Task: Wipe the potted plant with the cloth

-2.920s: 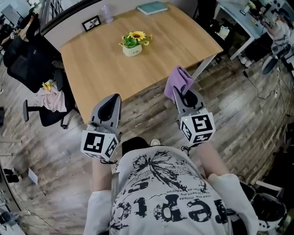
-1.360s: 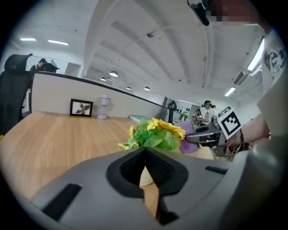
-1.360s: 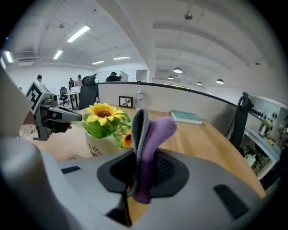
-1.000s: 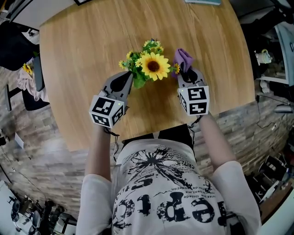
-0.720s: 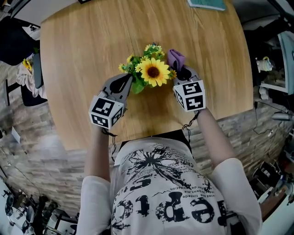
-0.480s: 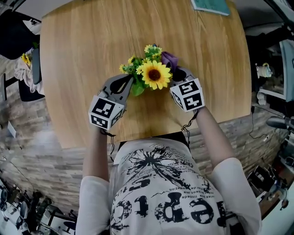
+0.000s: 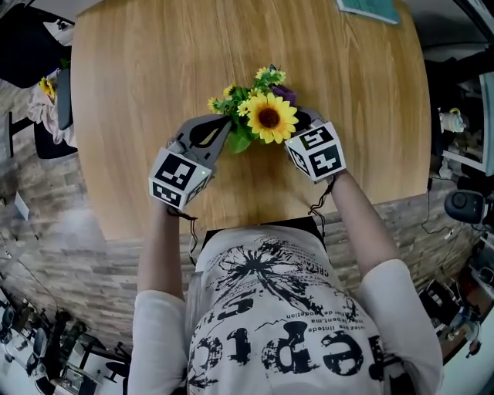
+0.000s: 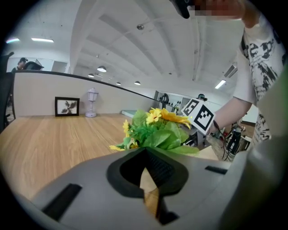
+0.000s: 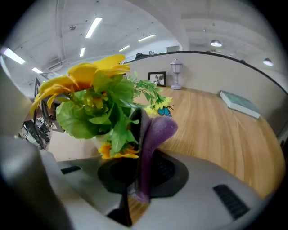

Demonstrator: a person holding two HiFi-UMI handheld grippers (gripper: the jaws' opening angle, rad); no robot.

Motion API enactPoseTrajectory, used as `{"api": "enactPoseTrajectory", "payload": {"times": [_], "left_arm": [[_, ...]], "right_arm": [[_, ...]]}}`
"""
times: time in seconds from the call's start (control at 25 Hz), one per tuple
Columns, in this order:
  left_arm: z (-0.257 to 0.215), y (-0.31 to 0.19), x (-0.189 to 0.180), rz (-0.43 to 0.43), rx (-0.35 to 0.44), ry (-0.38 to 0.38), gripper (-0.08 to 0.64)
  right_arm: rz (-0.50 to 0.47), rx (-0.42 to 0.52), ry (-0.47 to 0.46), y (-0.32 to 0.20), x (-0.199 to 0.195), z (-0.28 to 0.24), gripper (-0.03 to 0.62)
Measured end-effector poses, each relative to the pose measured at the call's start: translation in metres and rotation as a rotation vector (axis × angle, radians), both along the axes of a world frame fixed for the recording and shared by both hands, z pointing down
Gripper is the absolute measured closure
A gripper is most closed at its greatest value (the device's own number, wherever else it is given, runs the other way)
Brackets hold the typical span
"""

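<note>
Potted plant (image 7: 258,116): the sunflower pot stands on the wooden table (image 7: 139,69), near your edge, between both grippers.
Cloth (image 9: 153,134): purple, clamped upright in your right gripper (image 7: 298,117), pressed into the leaves.
Change: a second ago it stood clear at the blooms' right. You've tucked it in lower, so wiping looks to be starting.
Left gripper (image 7: 224,125): jaws together, empty, parked at the plant's left.

Potted plant (image 7: 258,116) on table (image 7: 154,69), left gripper (image 7: 224,127) at its 8 o'clock, right gripper (image 7: 305,123) at 4 o'clock, cloth (image 7: 284,92) against it at 1 o'clock, book (image 7: 370,8) well behind.
</note>
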State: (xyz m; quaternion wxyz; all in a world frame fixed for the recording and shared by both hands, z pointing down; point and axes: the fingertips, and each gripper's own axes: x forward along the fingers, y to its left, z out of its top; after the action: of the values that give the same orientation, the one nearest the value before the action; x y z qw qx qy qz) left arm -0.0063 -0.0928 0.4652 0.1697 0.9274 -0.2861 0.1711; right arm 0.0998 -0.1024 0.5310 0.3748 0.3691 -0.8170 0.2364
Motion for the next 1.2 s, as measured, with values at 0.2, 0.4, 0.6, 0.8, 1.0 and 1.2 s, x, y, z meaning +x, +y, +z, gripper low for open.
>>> {"api": "enactPoseTrajectory", "payload": {"times": [0.2,0.4,0.6,0.8,1.0,1.2], "left_arm": [[-0.001,0.000,-0.001,0.004,0.034,-0.003,0.558],[0.003,-0.004,-0.005,-0.004,0.046,0.005,0.558],[0.003,-0.007,-0.003,0.013,0.038,0.027,0.558],[0.001,-0.015,-0.004,0.050,0.037,0.024,0.558],[0.001,-0.015,-0.004,0.047,0.043,0.033,0.558],[-0.002,-0.014,-0.005,0.043,0.036,0.061,0.558]], "right_arm": [[-0.006,0.018,0.025,0.007,-0.001,-0.001,0.523],[0.013,0.007,0.053,0.021,-0.009,0.003,0.521],[0.082,-0.016,0.061,0.036,-0.011,0.003,0.520],[0.129,-0.043,0.039,0.046,-0.015,-0.001,0.520],[0.150,-0.069,0.017,0.068,-0.022,-0.001,0.520],[0.168,-0.090,0.002,0.077,-0.031,-0.003,0.518]]}}
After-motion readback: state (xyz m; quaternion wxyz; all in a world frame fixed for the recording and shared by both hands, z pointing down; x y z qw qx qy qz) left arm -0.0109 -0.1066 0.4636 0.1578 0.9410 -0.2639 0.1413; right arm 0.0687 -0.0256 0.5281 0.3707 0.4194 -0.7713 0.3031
